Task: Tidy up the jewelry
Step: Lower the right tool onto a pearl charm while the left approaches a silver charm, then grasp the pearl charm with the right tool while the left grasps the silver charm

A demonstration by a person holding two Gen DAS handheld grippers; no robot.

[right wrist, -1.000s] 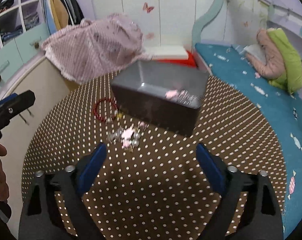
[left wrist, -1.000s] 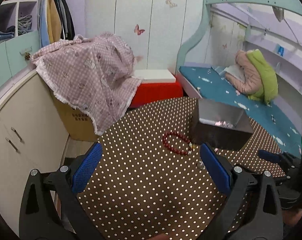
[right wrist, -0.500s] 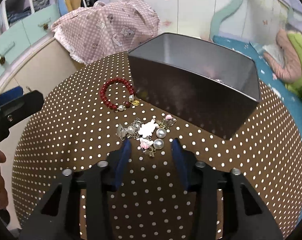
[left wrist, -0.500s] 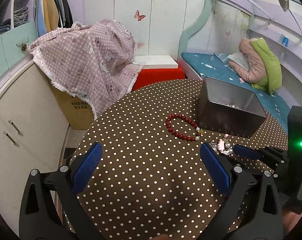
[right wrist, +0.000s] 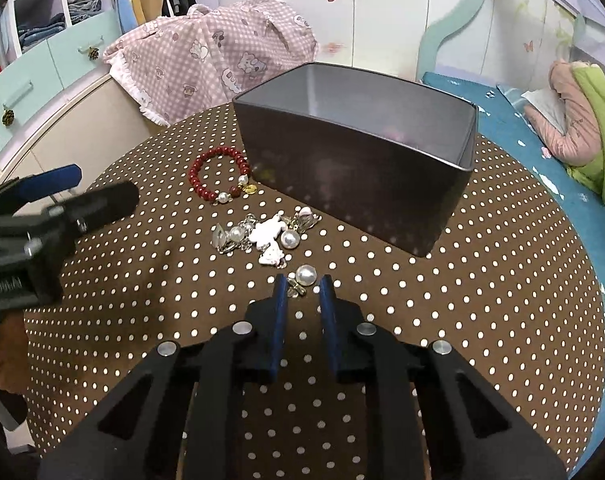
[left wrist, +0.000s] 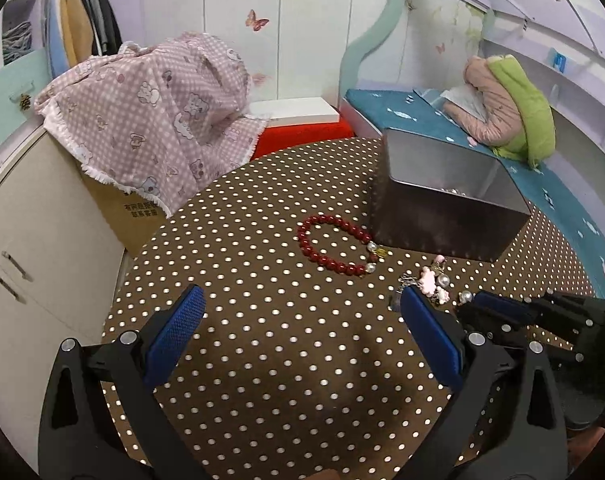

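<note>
A red bead bracelet (right wrist: 218, 176) lies on the polka-dot table beside a grey metal box (right wrist: 358, 168). A cluster of pearl and white charm jewelry (right wrist: 262, 236) lies in front of the box. A single pearl earring (right wrist: 304, 276) lies just ahead of my right gripper (right wrist: 302, 292), whose fingers are narrowed on either side of it, still with a gap. My left gripper (left wrist: 298, 332) is wide open and empty above the table, short of the bracelet (left wrist: 334, 244). The box (left wrist: 446, 204) stands to its right.
The round table with brown dotted cloth (left wrist: 262, 360) has a cabinet (left wrist: 30, 216) and a cardboard box under a pink checked cloth (left wrist: 150, 120) on the left. A bed (right wrist: 574, 184) runs along the right. A red-and-white box (left wrist: 298, 120) sits behind the table.
My right gripper has moved down and forward to the jewelry and narrowed its fingers around the single pearl earring. My left gripper has shifted slightly and stayed wide open.
</note>
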